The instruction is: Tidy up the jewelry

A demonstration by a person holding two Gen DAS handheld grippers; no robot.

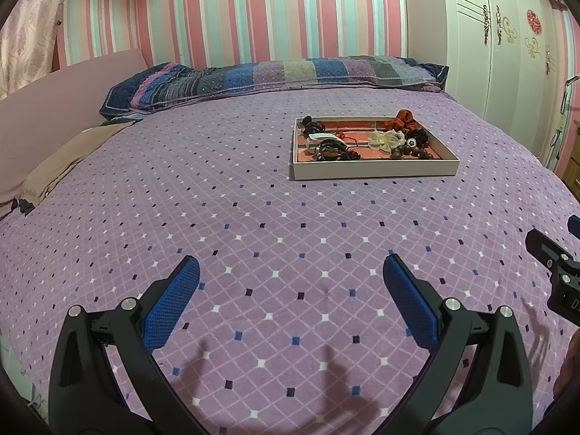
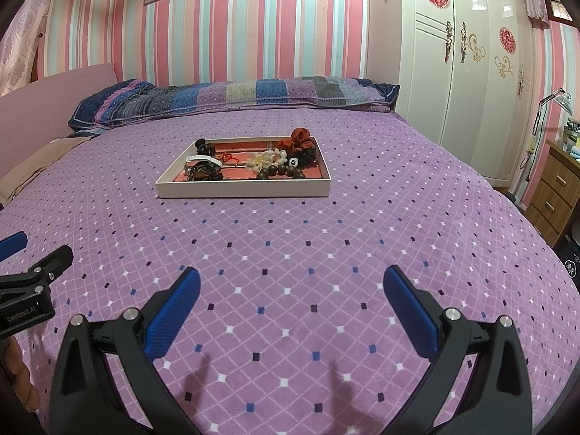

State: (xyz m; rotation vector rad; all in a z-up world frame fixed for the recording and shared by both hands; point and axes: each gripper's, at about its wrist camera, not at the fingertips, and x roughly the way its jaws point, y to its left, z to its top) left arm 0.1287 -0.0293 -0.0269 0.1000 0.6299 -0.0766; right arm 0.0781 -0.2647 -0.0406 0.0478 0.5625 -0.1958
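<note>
A shallow white tray (image 1: 373,172) with a red lining lies on the purple bed, well ahead of both grippers; it also shows in the right wrist view (image 2: 243,191). It holds a rust scrunchie (image 1: 406,117), a cream flower piece (image 1: 386,141), a brown bead bracelet (image 1: 411,152), dark bracelets (image 1: 333,152) and a white band (image 1: 319,137). My left gripper (image 1: 291,264) is open and empty, low over the bedspread. My right gripper (image 2: 291,275) is open and empty beside it, to the right.
A patchwork pillow (image 1: 275,76) lies along the striped wall behind the tray. A white wardrobe (image 2: 464,72) stands at the right, with a wooden drawer unit (image 2: 554,192) beside the bed. A pink headboard (image 1: 54,101) and a tan cloth (image 1: 65,152) are at the left.
</note>
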